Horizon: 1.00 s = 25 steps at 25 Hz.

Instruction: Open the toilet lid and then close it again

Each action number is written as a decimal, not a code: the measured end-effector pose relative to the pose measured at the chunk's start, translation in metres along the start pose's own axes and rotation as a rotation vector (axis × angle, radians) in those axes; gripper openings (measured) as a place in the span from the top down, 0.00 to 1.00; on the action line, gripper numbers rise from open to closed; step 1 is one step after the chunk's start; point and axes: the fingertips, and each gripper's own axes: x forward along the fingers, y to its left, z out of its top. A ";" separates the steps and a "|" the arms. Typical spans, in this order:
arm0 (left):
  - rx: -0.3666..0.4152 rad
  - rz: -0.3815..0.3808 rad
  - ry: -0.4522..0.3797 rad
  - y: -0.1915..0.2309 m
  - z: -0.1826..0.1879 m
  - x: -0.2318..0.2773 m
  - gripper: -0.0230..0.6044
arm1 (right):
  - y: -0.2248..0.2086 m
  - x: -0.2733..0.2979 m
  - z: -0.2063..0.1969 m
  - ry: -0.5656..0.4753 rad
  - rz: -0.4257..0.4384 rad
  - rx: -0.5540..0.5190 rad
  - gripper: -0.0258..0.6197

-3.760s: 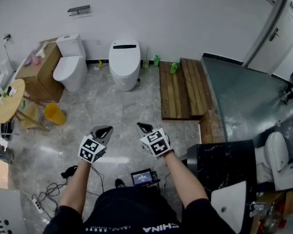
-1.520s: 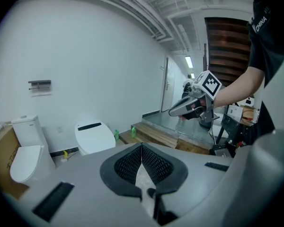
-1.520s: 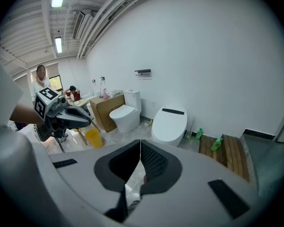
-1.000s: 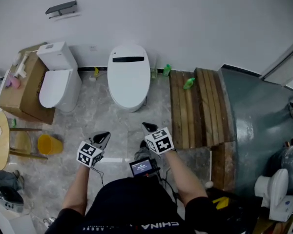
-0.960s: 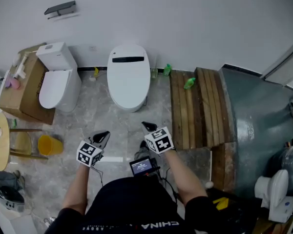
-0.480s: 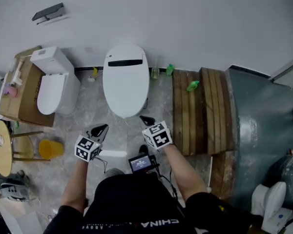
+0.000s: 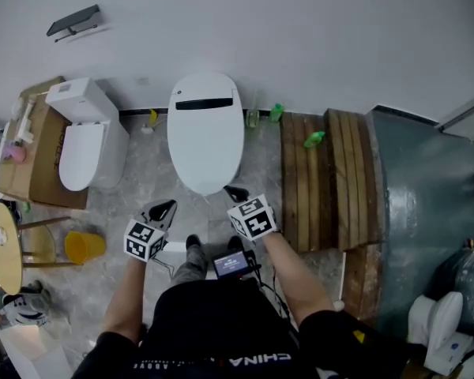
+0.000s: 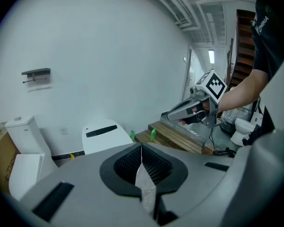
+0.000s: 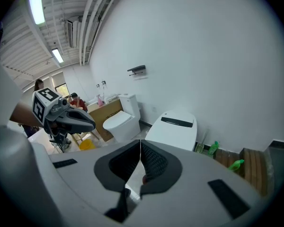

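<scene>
The left hand-held gripper (image 7: pixel 166 208) and right hand-held gripper (image 7: pixel 236 193) are closed, empty (tips pressed together); they could skid off the smooth white oval toilet lid (image 7: pixel 206 136).

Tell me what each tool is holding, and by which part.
Nothing is held. The left tool and the right tool both have their jaws shut with nothing between them, and neither touches the closed toilet lid.

Black short-sleeved shirt (image 7: pixel 213 330) with white lettering; grey, square-marked left tongs (image 7: pixel 167 206) and right tongs (image 7: pixel 231 190)
</scene>
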 end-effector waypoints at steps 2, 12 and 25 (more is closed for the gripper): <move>0.018 -0.026 -0.003 0.004 -0.001 0.004 0.95 | 0.004 0.001 0.003 0.000 -0.022 0.015 0.94; 0.051 -0.055 -0.051 0.027 0.018 0.016 0.95 | -0.002 0.002 0.025 -0.018 -0.101 0.039 0.94; -0.014 -0.069 -0.002 0.061 0.004 0.038 0.78 | -0.016 0.042 0.019 0.014 -0.056 0.069 0.94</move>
